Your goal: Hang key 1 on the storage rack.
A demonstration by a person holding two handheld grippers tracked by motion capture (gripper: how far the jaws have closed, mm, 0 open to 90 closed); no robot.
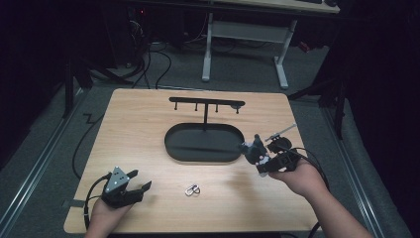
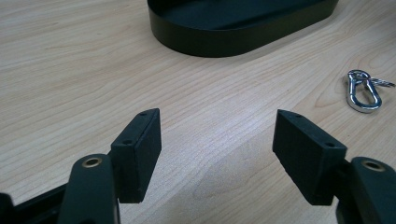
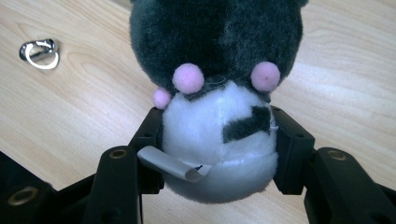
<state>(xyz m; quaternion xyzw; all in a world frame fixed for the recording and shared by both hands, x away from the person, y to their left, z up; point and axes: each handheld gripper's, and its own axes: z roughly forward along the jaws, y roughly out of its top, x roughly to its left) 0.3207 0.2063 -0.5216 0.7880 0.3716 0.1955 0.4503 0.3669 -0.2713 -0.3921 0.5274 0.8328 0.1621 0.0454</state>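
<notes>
A small plush toy (image 1: 252, 147) with a dark grey head, white belly and pink dots (image 3: 219, 74) hangs just above the wooden table, at the right end of the black oval tray (image 1: 171, 148). My right gripper (image 1: 258, 158) is shut on its white belly, one pad on each side (image 3: 219, 135). A grey tag sticks out by one pad. My left gripper (image 1: 140, 179) rests at the table's front left, open, with bare wood between its pads (image 2: 217, 140). A silver carabiner keyring (image 1: 192, 190) lies on the table between the two hands (image 2: 363, 91) (image 3: 39, 52).
A black hook stand (image 1: 205, 103) with several pegs rises from the tray's far side. In the left gripper view the tray wall (image 2: 224, 42) lies ahead. Beyond the table stand a white desk frame (image 1: 208, 54) and floor cables (image 1: 148, 59).
</notes>
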